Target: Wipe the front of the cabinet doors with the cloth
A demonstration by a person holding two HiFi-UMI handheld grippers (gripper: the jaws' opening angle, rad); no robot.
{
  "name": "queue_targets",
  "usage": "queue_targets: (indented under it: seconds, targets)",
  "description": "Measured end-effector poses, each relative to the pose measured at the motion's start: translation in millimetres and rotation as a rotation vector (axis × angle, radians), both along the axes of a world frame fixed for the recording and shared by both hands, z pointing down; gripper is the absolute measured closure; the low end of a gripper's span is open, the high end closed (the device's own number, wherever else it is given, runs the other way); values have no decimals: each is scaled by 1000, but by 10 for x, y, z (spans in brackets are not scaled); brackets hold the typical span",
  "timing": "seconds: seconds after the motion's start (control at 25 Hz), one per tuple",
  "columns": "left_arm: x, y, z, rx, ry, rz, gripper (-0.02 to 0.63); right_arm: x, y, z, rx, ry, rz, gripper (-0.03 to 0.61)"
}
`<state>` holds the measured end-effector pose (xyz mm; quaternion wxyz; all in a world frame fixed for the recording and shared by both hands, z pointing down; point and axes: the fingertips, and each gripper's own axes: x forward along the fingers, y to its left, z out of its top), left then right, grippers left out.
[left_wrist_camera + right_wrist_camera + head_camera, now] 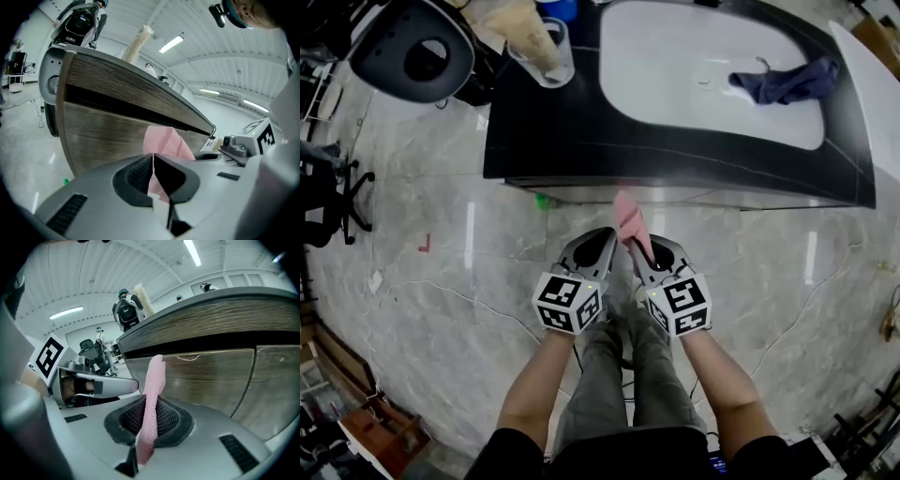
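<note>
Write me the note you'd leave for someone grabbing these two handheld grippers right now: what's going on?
Left gripper: shut on the pink cloth.
Right gripper: shut on the same cloth, which stands up between the two.
Cabinet doors: straight ahead, under the dark countertop; the cloth looks just short of them.
Done: cloth in hand at the cabinet.
Left: all the wiping, as far as shows.

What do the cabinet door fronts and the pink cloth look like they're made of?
The cabinet doors look like wood-grain laminate or veneer: brown streaked grain, matte with slight sheen. The pink cloth, clamped in the right gripper, looks like soft microfibre or similar: fine nubby weave, limp fold.
</note>
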<state>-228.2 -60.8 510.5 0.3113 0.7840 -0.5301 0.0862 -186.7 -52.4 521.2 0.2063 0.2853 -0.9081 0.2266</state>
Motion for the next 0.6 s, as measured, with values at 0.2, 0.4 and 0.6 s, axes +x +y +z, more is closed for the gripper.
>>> queue_targets:
  seconds: [0.2, 0.4, 0.6]
  targets:
    - [-602, 327, 107, -27, -32, -102, 597, -601, 191, 129, -4, 5, -118, 534]
    - [-1127, 564, 191, -39, -58, -184, 597, -1163, 251, 331, 3, 32, -204, 534]
    - [-1436, 645, 254, -39, -70, -236, 597, -1494, 198, 510, 6, 61, -246, 534]
